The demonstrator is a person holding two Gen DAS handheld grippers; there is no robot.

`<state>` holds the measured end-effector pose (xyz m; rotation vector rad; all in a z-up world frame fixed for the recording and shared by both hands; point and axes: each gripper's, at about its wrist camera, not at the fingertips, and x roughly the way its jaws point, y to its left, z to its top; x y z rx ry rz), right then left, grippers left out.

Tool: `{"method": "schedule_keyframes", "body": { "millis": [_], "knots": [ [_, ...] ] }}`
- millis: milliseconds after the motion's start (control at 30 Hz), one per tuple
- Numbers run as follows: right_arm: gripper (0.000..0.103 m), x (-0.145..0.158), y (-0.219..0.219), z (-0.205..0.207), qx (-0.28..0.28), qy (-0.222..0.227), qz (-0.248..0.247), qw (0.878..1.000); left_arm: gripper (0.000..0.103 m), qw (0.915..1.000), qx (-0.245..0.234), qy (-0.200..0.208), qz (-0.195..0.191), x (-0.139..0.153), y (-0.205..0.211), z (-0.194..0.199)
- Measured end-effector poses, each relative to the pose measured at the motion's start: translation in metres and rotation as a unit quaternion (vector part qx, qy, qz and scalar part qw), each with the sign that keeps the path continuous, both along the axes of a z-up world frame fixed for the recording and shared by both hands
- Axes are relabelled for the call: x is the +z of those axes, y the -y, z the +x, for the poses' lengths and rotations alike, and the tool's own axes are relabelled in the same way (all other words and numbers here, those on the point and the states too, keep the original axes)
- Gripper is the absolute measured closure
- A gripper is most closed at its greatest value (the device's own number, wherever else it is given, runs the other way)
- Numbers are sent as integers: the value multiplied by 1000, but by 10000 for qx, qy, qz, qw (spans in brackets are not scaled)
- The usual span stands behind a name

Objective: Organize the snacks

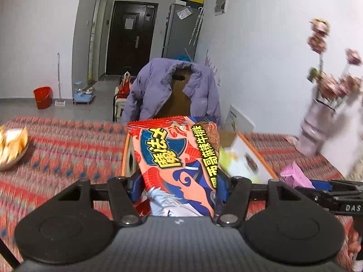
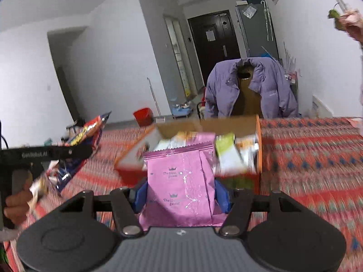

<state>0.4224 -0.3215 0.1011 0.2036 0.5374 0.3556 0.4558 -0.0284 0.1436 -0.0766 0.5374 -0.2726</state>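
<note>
The left tongs (image 1: 179, 181) are clenching one red snack packet (image 1: 179, 158) between their blue pads, and the packet is standing up out of the jaws with its long axis running away from the camera, its serrated top edge pointing toward the far edge of the table (image 1: 68, 145). The right tongs (image 2: 181, 190) are gripping one pink snack packet (image 2: 181, 181) the same way, long axis pointing forward, crimped top edge farthest out.

Both packets are hanging above the table's red patterned cloth, just in front of one open cardboard box (image 2: 258, 140) with orange edges. Several packets are lying inside it, too blurred to count; a green one (image 2: 225, 145) is showing near the pink packet's top right corner.

In the right wrist view, the left tongs are sitting to the left of the box, and open cloth is stretching to the right of it. In the left wrist view, one bowl (image 1: 13, 151) is sitting at the table's left edge and one vase of flowers (image 1: 317, 122) near its right edge, by the wall. Past the far edge, one chair draped with a purple jacket (image 1: 172, 90) is standing close to the table, with open floor to its left.
</note>
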Motion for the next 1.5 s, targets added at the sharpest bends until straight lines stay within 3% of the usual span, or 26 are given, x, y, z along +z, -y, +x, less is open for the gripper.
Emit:
{"method": "schedule_keyframes", "body": {
  "millis": [167, 300, 400, 467, 567, 667, 800, 1067, 1233, 1333, 1500],
  "knots": [
    [43, -5, 12, 115, -416, -333, 106, 9985, 42, 9994, 195, -260, 80, -4, 17, 94],
    [43, -30, 10, 183, -736, -635, -370, 9946, 42, 9975, 284, -577, 300, -33, 30, 148],
    [43, -52, 8, 216, -938, -854, -708, 9894, 42, 9951, 178, -937, 267, -60, 33, 170],
    [43, -62, 6, 233, -849, -1010, -650, 9891, 41, 9937, -1, -1080, 293, -76, 38, 176],
    [43, -66, -11, 244, -809, -922, -1155, 9857, 41, 9919, -105, -1161, 511, -96, 45, 175],
    [41, -70, -19, 255, -696, -1100, -1307, 9828, 31, 9910, -159, -1230, 504, -105, 48, 175],
    [31, -66, -22, 247, -732, -977, -1429, 9822, 24, 9919, -199, -1132, 532, -100, 43, 173],
    [28, -31, -4, 210, -705, -880, -1008, 9885, 23, 9946, 19, -940, 441, -56, 20, 154],
    [26, 4, 0, 167, -679, -631, -1077, 9899, 23, 9966, 138, -645, 485, -26, 10, 123],
    [20, 27, 3, 134, -592, -511, -1190, 9898, 21, 9972, 179, -517, 516, -9, 4, 98],
    [14, 55, 7, 81, -598, -195, -1294, 9896, 10, 9977, 280, -59, 609, 16, -2, 50]
  ]
}}
